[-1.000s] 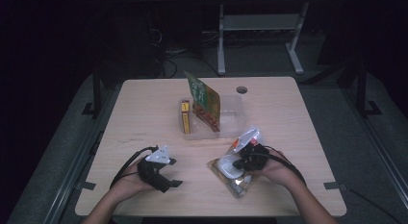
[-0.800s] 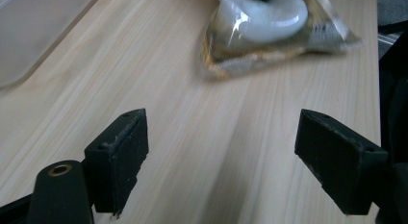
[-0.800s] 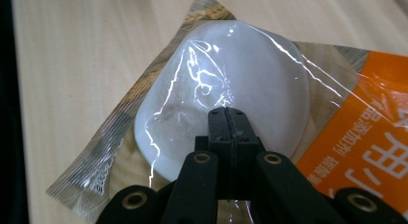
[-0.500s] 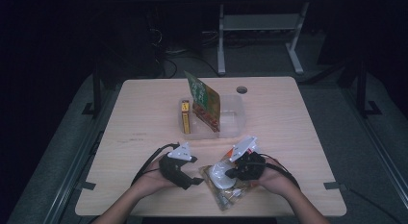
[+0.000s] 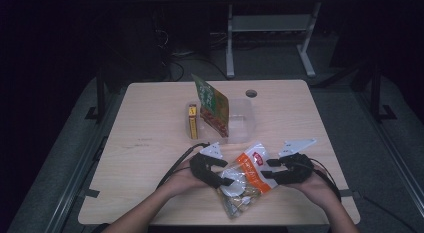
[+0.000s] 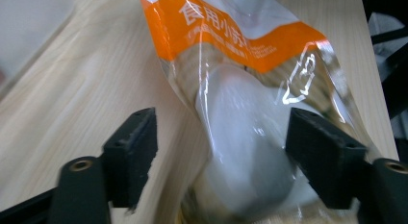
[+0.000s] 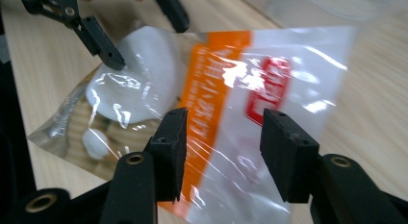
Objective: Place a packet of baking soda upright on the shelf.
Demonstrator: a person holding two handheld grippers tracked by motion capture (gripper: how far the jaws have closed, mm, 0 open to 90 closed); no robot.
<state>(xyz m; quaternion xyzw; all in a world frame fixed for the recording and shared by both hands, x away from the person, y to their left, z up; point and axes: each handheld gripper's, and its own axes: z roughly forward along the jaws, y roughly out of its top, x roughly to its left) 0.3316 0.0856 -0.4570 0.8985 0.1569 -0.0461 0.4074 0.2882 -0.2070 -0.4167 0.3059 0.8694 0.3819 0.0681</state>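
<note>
A clear plastic snack bag (image 5: pixel 246 179) with an orange band and white pieces inside lies near the table's front edge. My left gripper (image 5: pixel 226 179) reaches over its lower end from the left. In the left gripper view the bag's white bulge (image 6: pixel 243 137) sits between the closing jaws of the left gripper (image 6: pixel 221 156); the right pad touches the film, the left pad stands apart. My right gripper (image 5: pixel 267 176) is at the bag's right edge. Its jaws have just been opening, and in the right gripper view the right gripper (image 7: pixel 221 147) stands open over the bag's orange and clear film (image 7: pixel 231 84).
Behind the bag a clear plastic container (image 5: pixel 242 124) holds an upright green and red packet (image 5: pixel 212 104) and a yellow box (image 5: pixel 192 121). A cable hole (image 5: pixel 251 93) is at the back of the wooden table (image 5: pixel 145 123). Both forearms come in over the front edge.
The left gripper moved right onto the bag's lower end. The right gripper let go of the bag, opened and drew back to the right. The bag now lies flatter on the table.
</note>
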